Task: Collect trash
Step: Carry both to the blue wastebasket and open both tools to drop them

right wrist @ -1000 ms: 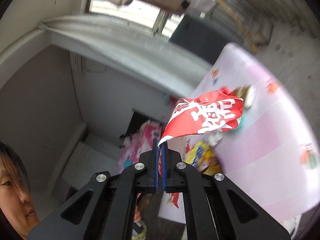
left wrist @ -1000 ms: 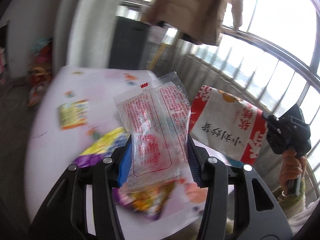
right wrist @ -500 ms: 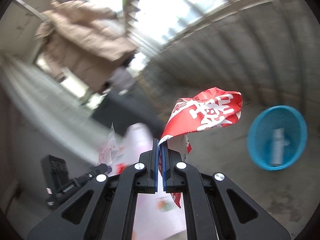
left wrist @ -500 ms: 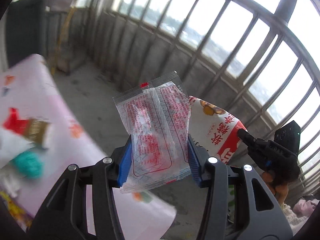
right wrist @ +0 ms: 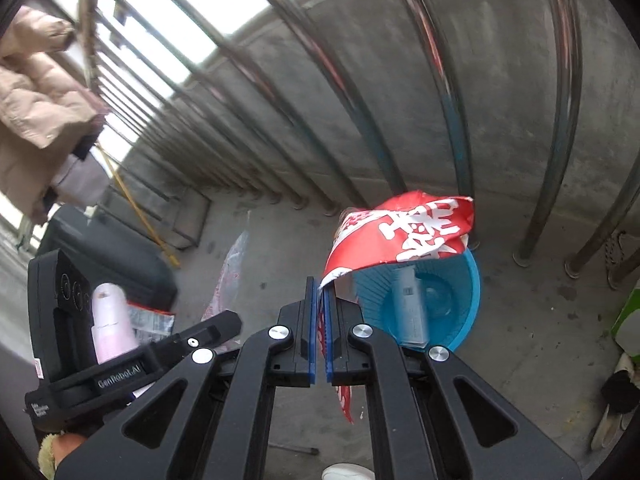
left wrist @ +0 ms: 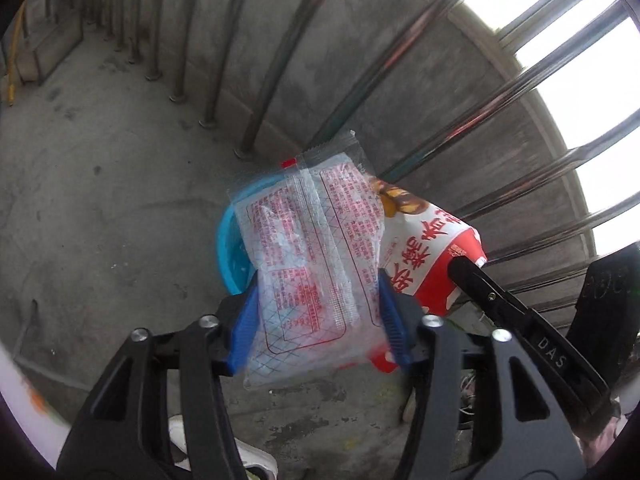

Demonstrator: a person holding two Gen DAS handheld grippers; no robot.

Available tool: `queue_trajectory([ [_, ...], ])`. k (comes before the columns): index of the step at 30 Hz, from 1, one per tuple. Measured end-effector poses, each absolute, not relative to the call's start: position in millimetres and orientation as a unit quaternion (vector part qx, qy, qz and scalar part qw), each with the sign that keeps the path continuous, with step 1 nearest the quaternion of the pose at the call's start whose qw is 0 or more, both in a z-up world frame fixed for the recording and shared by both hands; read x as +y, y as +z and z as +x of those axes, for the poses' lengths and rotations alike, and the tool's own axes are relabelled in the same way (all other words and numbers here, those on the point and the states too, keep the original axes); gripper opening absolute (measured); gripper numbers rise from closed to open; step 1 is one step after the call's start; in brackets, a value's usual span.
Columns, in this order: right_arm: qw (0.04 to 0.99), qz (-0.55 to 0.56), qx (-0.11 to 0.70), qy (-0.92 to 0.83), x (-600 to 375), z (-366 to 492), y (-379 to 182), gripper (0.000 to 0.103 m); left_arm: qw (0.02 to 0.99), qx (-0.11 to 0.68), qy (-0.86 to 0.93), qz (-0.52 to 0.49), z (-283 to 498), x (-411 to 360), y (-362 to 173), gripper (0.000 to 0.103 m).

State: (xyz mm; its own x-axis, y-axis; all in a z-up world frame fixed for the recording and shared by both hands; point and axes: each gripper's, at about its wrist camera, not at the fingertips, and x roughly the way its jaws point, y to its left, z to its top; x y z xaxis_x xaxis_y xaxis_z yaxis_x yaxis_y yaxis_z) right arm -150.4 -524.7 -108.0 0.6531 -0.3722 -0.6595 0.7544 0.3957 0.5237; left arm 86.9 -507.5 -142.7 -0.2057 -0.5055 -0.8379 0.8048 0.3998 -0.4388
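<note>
Trash hangs from both my grippers above the blue basket (right wrist: pixel 460 300) on the concrete floor: my left gripper (left wrist: pixel 318 320) is opening its fingers around a clear printed wrapper (left wrist: pixel 312 256), my right gripper (right wrist: pixel 318 320) pinches a red snack bag (right wrist: pixel 404 232).

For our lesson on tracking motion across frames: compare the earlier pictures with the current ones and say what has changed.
Both grippers swung from the table to above the blue basket on the floor. The left gripper is opening around the clear wrapper. The right gripper stays clamped on the red bag.
</note>
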Motion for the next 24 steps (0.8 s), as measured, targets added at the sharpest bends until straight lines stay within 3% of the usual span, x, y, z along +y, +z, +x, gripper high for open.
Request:
queue_trajectory([
  [2, 0.797, 0.427, 0.248, -0.347, -541.7, -138.7, -128.9, 0.005, 0.618, 0.57, -0.522, 0.145, 87.2, -522.8, -159.8, 0.072],
  [4, 0.777, 0.443, 0.272, -0.356, -556.5, -134.3, -154.8, 0.007, 0.622, 0.581, -0.502, 0.153, 90.0, -539.2, -178.6, 0.076],
  [6, 0.749, 0.46, 0.302, -0.37, -573.5, -134.2, -183.0, 0.021, 0.621, 0.593, -0.488, 0.154, 95.7, -542.1, -186.2, 0.077],
  [8, 0.732, 0.478, 0.302, -0.379, -579.7, -141.7, -196.3, 0.021, 0.622, 0.601, -0.482, 0.139, 97.3, -534.6, -187.8, 0.079],
  [10, 0.729, 0.482, 0.296, -0.387, -578.6, -149.6, -198.4, 0.028, 0.626, 0.596, -0.488, 0.122, 100.0, -525.6, -180.6, 0.083],
  [11, 0.73, 0.476, 0.291, -0.395, -575.6, -153.7, -196.0, 0.04, 0.629, 0.591, -0.49, 0.121, 100.7, -520.6, -176.6, 0.083],
  [12, 0.733, 0.468, 0.287, -0.402, -571.9, -155.9, -193.1, 0.046, 0.634, 0.584, -0.492, 0.12, 103.3, -515.7, -172.3, 0.083],
  [17, 0.747, 0.439, 0.28, -0.415, -559.1, -158.7, -171.0, 0.047, 0.649, 0.55, -0.517, 0.092, 103.3, -496.1, -133.8, 0.083],
  [22, 0.783, 0.368, 0.266, -0.425, -532.2, -143.9, -121.7, 0.061, 0.658, 0.502, -0.559, 0.052, 91.1, -457.4, -75.4, 0.087],
  [24, 0.802, 0.324, 0.262, -0.429, -513.2, -132.9, -95.4, 0.072, 0.664, 0.484, -0.567, 0.046, 85.3, -439.2, -57.5, 0.089],
])
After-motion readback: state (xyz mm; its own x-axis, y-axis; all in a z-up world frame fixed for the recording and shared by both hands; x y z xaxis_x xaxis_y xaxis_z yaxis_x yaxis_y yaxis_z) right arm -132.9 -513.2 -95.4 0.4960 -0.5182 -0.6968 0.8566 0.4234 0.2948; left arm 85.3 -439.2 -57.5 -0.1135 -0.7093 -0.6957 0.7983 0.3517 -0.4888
